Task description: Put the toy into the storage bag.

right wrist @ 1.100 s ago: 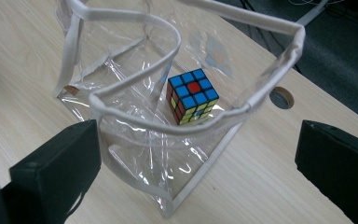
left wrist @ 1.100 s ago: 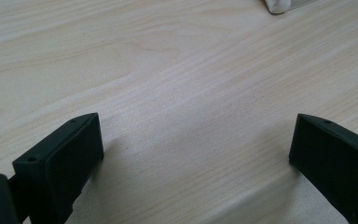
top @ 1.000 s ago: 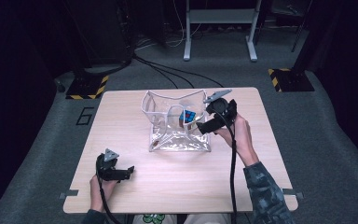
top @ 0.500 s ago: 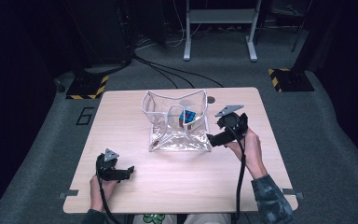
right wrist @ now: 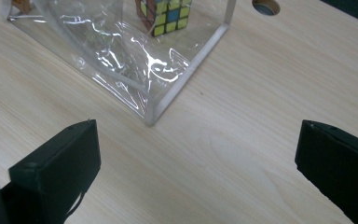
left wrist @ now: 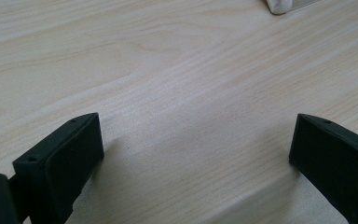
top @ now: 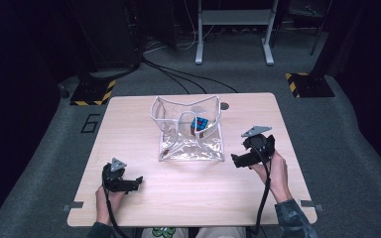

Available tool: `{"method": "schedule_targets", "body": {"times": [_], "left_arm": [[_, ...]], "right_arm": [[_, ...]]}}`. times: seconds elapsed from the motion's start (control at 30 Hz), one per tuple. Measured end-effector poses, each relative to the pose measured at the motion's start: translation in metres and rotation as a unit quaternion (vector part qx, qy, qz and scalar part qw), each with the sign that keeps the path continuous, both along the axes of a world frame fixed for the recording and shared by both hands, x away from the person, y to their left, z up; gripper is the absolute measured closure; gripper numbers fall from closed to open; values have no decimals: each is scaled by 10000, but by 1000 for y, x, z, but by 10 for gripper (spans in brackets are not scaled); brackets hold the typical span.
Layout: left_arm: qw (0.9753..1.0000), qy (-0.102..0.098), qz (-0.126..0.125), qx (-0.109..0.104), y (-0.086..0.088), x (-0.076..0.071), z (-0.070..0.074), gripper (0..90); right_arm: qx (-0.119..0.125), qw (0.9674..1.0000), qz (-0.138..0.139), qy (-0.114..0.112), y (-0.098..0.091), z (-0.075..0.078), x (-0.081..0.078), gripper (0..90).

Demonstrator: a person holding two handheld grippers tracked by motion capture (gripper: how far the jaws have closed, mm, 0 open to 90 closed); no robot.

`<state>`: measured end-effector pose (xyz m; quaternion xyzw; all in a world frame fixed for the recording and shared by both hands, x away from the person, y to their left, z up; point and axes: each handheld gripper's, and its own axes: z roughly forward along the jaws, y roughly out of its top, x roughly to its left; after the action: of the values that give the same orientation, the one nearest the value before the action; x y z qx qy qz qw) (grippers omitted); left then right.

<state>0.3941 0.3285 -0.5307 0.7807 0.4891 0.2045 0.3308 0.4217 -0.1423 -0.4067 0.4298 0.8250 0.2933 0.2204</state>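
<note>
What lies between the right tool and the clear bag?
Only bare table, as the right gripper view shows: the right tool is open, short of the bag corner.

High view overhead; tool views close, sharing table.

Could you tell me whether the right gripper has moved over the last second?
Yes. The right gripper has pulled back from the clear plastic bag holding the multicoloured puzzle cube, toward the person's edge of the light wooden table, jaws open.
</note>
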Motion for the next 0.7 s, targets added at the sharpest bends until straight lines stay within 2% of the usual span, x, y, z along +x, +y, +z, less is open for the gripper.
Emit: {"method": "schedule_targets", "body": {"times": [0.33, 0.7], "left_arm": [[10000, -3, 9, 1, 0, 0, 0, 27], [10000, -4, 10, -1, 0, 0, 0, 27]], "right_arm": [[-4, 9994, -305, 182, -22, -29, -8, 0], [53, 9972, -649, 377, -44, -59, -16, 0]]}}
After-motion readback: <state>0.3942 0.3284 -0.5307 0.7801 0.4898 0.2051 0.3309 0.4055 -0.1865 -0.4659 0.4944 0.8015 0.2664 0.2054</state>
